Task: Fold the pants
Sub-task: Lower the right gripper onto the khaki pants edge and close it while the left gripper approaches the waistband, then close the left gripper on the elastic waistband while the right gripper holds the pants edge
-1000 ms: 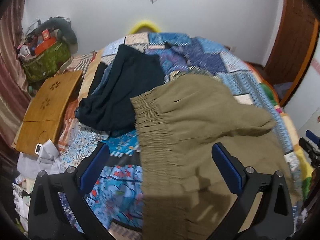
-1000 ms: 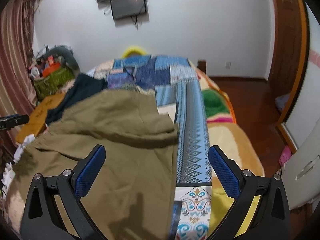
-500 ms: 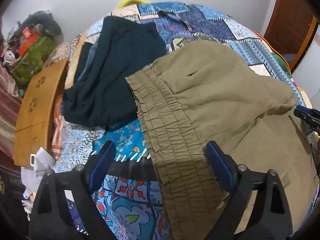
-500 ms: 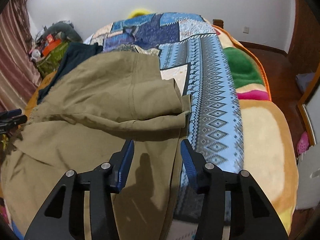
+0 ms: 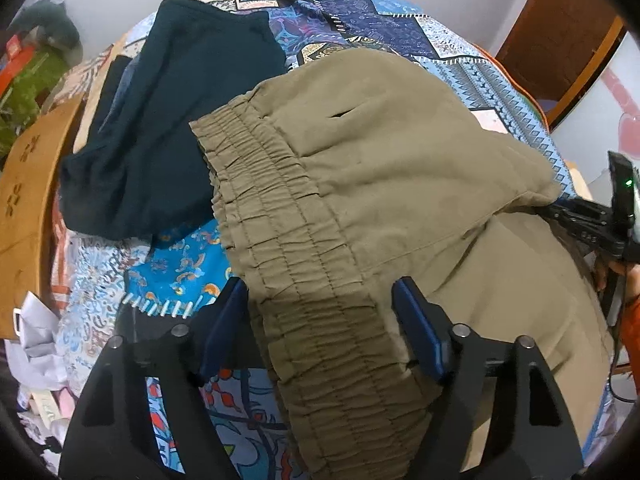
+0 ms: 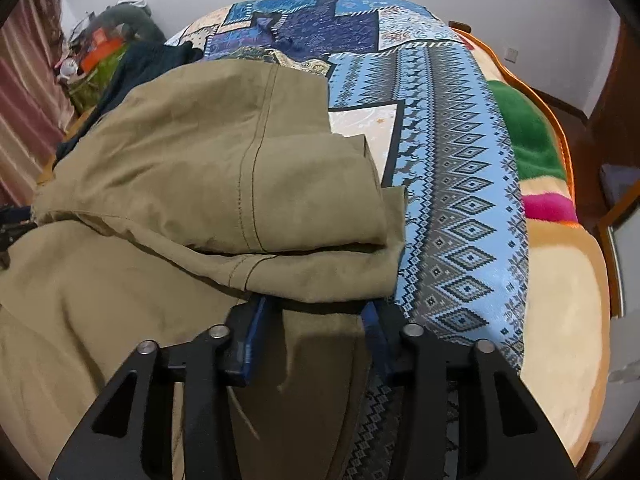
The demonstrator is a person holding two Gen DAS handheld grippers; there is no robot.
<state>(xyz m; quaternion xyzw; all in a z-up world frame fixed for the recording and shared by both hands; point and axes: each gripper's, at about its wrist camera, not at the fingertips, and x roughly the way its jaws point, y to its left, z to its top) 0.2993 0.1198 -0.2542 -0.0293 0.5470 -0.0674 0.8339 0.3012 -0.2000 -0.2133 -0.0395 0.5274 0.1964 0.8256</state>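
Pants (image 5: pixel 400 168), one olive pair, lie across the bed's patchwork quilt (image 5: pixel 384 28), already doubled over once. From the left wrist, the gathered elastic waistband runs from the middle of the bed down toward the near edge, and the legs stretch away toward the bed's right side, so the long axis goes crosswise. The left gripper (image 5: pixel 320 312) straddles the waistband, its jaws closing with the band between them; the blue pads (image 5: pixel 416 328) have not yet pressed on the cloth. One dark garment (image 5: pixel 172 128) lies just beyond the waistband, toward the bed's left edge, where one wooden board (image 5: pixel 28 200) sits.

From the right wrist, the folded leg ends (image 6: pixel 320 216) reach toward the bed's right edge. The right gripper (image 6: pixel 316 316) is closing around the lower layer's edge; cloth sits between its fingers, though the fold hides whether they pinch it.
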